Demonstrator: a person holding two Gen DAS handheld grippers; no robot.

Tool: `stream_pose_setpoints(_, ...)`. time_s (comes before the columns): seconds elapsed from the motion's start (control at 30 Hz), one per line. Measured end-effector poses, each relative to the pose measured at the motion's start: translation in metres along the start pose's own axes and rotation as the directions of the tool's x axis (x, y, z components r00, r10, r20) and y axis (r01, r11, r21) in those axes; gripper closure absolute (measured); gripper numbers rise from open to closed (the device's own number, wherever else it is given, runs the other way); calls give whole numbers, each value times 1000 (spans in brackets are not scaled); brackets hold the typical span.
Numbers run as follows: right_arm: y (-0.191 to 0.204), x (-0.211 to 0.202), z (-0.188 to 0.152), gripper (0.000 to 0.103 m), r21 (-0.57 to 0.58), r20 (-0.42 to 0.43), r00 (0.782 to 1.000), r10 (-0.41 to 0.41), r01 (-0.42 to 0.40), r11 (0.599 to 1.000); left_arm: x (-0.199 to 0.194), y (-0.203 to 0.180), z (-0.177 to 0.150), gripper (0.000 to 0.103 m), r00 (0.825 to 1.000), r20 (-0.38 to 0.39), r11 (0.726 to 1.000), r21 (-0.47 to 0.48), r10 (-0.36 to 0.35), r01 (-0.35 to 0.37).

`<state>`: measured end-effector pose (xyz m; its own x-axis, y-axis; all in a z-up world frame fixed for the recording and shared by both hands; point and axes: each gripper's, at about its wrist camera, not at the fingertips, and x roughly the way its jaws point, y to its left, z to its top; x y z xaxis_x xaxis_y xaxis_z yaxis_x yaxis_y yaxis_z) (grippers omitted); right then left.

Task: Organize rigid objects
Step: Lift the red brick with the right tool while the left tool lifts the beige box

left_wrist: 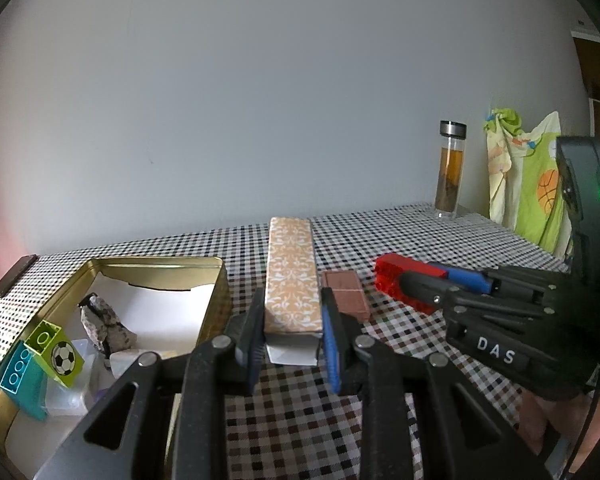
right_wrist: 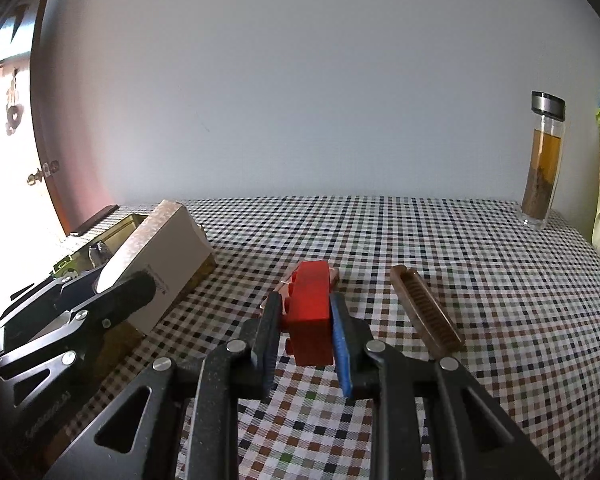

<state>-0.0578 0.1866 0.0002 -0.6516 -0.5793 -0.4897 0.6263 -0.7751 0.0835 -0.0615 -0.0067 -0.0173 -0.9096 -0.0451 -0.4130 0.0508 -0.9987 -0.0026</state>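
Observation:
My left gripper is shut on a long orange-and-white patterned box, held above the checked table just right of the open gold tin. The box also shows in the right wrist view, tilted up beside the tin. My right gripper is shut on a red toy brick; it also shows in the left wrist view. In the tin lie a rock, a lime brick with a football print and a teal brick.
A brown flat block lies between the box and the red brick. A brown comb-like piece lies right of my right gripper. A glass bottle of tea stands at the back right. A patterned cloth hangs at the far right.

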Motion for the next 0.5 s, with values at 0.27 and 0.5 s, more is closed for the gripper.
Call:
stream_pose_setpoints(0.27, 5, -8, -4, 77, -39, 61, 998, -25, 28, 999, -8, 3, -3, 79, 1000, 23, 1000, -5, 3, -3)
stream_pose_setpoints(0.5, 7, -16, -5, 77, -43, 95, 995, -31, 35, 998, -16, 2, -5, 79, 999, 53, 1000, 3, 10, -11)
